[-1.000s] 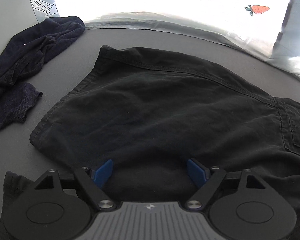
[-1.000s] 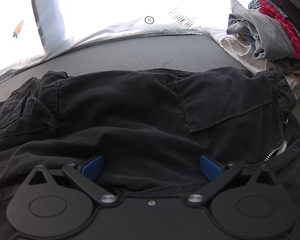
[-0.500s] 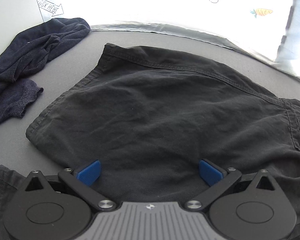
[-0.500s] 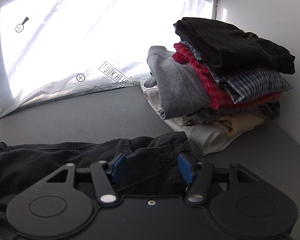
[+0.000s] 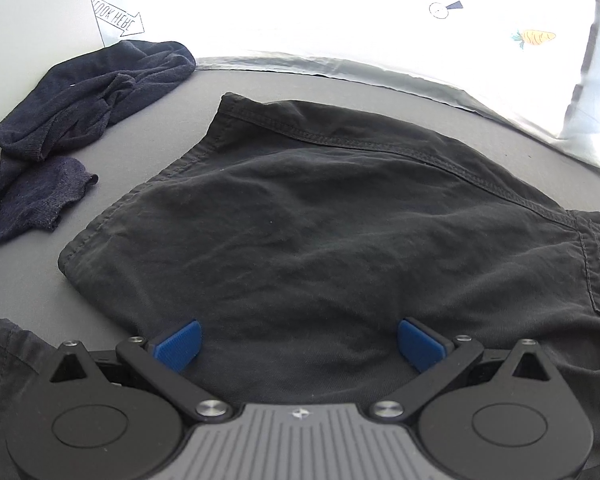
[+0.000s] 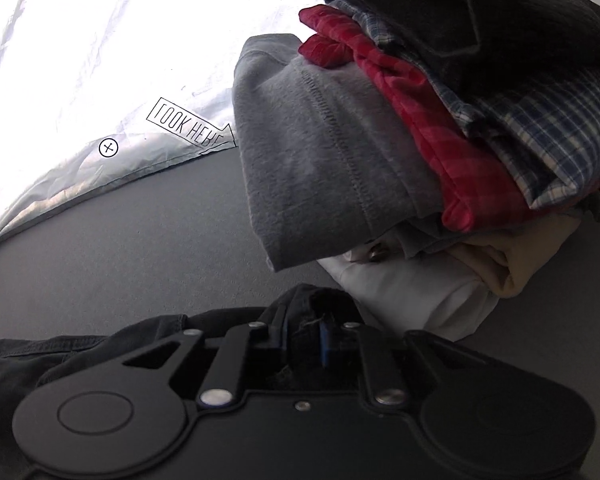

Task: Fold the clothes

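The left claw is held wide apart above the black trousers, with nothing pressed between its blue pads. The trousers are spread flat on the grey worktop, and a stitched hem is seen along their left edge. A pocket seam is visible at the right border of this view. To the left, apart from the trousers, a crumpled dark-blue garment is laid on the worktop. A strip of bare worktop is left between the two items and beyond the far hem. A bright white sheet printed with a carrot and a "LOOK HERE" arrow is seen at the back.

In the right wrist view, the right claw is closing on a bunched fold of the black trousers, which is gripped between its narrow jaws. Just beyond it, a pile of folded clothes is shown, which does not appear in the left view: white and cream items at the bottom, a grey garment, a red one, a blue check shirt and a dark item on top. Open grey worktop is left to the left of the pile, up to the white sheet. No containers are shown in either view.
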Demonstrator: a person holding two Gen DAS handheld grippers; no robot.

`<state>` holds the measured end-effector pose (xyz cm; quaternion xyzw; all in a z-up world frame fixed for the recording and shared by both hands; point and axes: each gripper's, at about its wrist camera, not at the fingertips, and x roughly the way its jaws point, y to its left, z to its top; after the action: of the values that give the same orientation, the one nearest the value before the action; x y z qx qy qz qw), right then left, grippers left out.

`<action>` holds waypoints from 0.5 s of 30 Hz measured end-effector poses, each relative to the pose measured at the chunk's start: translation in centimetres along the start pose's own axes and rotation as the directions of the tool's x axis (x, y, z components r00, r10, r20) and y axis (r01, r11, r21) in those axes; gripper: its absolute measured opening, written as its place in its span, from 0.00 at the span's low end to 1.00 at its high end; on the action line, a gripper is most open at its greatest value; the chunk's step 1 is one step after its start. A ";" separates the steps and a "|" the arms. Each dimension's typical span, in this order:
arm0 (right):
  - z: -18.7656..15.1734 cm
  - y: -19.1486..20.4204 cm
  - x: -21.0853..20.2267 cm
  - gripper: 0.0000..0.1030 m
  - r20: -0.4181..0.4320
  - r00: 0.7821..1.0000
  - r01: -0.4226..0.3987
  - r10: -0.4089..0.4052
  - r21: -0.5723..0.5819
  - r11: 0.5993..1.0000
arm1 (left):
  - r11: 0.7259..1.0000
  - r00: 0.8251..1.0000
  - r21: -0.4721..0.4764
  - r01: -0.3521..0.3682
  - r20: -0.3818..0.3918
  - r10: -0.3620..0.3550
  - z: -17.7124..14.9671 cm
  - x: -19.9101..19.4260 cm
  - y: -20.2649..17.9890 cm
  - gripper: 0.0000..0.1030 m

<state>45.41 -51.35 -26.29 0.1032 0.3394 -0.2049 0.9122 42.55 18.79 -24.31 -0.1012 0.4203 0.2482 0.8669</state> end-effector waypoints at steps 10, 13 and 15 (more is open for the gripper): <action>-1.9 3.4 1.3 0.29 0.023 0.984 0.177 -0.178 -0.291 0.940 | 1.000 0.999 0.010 0.027 -0.046 -0.027 1.0 0.4 0.5 1.00; -2.3 4.6 -1.2 0.92 0.080 0.971 0.239 -0.225 -0.297 0.924 | 0.999 0.998 0.018 0.046 -0.054 -0.045 2.0 0.6 1.3 1.00; -3.2 5.6 -3.9 0.95 0.125 0.977 0.204 -0.175 -0.285 0.937 | 0.999 0.999 0.007 0.044 -0.029 -0.043 2.8 0.6 2.2 1.00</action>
<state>43.38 -44.08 -25.79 -0.0779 0.3296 -0.2436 0.9088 43.68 21.97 -22.93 -0.1106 0.4315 0.2263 0.8662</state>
